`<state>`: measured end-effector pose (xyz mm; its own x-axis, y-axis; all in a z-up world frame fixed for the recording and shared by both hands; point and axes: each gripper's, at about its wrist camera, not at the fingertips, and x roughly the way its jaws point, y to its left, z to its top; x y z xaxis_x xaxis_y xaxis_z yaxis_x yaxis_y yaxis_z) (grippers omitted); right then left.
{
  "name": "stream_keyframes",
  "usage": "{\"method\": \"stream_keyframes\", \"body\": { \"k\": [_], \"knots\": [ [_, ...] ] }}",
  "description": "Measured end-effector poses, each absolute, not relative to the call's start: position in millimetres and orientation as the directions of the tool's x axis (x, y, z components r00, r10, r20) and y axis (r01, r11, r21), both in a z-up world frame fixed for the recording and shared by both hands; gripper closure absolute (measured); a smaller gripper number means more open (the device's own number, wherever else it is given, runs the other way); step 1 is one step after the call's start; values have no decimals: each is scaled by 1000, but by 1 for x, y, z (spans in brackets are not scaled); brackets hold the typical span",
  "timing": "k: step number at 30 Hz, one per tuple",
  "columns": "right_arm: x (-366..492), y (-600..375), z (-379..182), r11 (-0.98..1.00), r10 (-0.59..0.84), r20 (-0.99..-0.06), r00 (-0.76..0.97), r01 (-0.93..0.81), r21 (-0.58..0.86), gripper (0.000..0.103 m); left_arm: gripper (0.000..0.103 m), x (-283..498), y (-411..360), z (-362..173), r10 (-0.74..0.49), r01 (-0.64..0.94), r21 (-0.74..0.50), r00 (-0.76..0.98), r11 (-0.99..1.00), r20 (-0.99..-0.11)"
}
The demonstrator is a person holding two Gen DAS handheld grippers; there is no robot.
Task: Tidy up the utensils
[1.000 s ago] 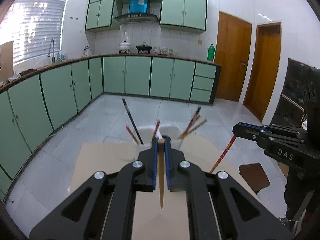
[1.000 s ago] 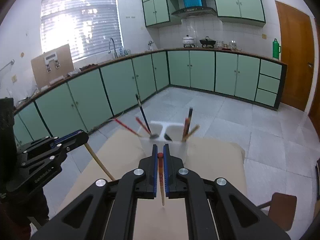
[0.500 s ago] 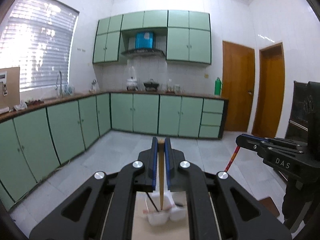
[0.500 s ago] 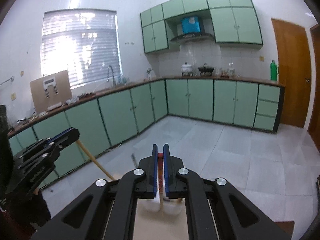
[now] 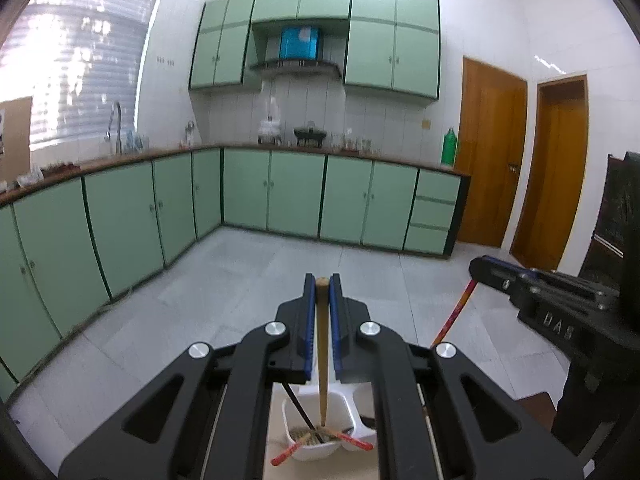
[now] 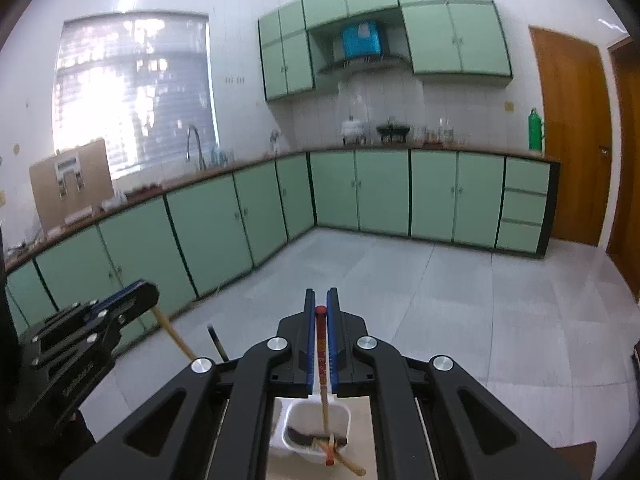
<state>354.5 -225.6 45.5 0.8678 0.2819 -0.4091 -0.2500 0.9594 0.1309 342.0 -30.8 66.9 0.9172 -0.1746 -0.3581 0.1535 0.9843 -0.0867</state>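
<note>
My left gripper point(image 5: 322, 280) is shut on a plain wooden chopstick point(image 5: 322, 344) that hangs point down into the left compartment of a white utensil holder point(image 5: 294, 452), among several red and black chopsticks. My right gripper point(image 6: 321, 294) is shut on a red-topped chopstick point(image 6: 322, 364) whose pale tip hangs into a compartment of the same white holder point(image 6: 344, 412). Each gripper shows in the other's view: the right one point(image 5: 486, 268) at right, the left one point(image 6: 144, 292) at left, both held high above the holder.
The holder stands on a tan cardboard sheet point(image 6: 362, 460) on the table. A brown stool point(image 5: 534, 402) stands to the right. Green kitchen cabinets point(image 5: 296, 196) and a tiled floor lie beyond.
Both grippers tilted up and came over the holder, which moved from ahead of the fingertips to below them. The chopstick tips now hang inside its compartments.
</note>
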Motion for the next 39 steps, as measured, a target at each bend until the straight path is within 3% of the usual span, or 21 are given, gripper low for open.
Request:
{"method": "stream_keyframes", "body": {
  "k": [4, 6, 8, 10, 13, 18, 35, 39],
  "knots": [
    [358, -231, 27, 959, 285, -453, 845, -243, 149, 96, 95, 347, -27, 56, -166, 149, -72, 905, 986, -391],
    [353, -236, 24, 961, 276, -452, 848, -235, 146, 93, 85, 343, -24, 57, -162, 146, -69, 908, 987, -386],
    [344, -243, 25, 964, 265, -446, 855, -220, 152, 85, 74, 336, -20, 61, -151, 138, -63, 916, 988, -372],
    [334, -249, 26, 964, 262, -436, 861, -213, 159, 81, 69, 324, -16, 66, -141, 130, -55, 924, 990, -356],
    [313, -259, 27, 969, 240, -424, 874, -191, 154, 66, 61, 303, -11, 73, -135, 127, -47, 932, 991, -337],
    [272, -271, 20, 973, 222, -418, 881, -174, 151, 50, 43, 259, -5, 72, -128, 120, -46, 938, 992, -321],
    [129, -264, -32, 969, 238, -446, 863, -182, 166, 11, 15, 124, 10, 4, -120, 100, -68, 884, 993, -452],
    [109, -257, -36, 962, 263, -450, 853, -199, 186, 7, 11, 106, 11, -2, -129, 109, -69, 874, 992, -469]
  ]
}}
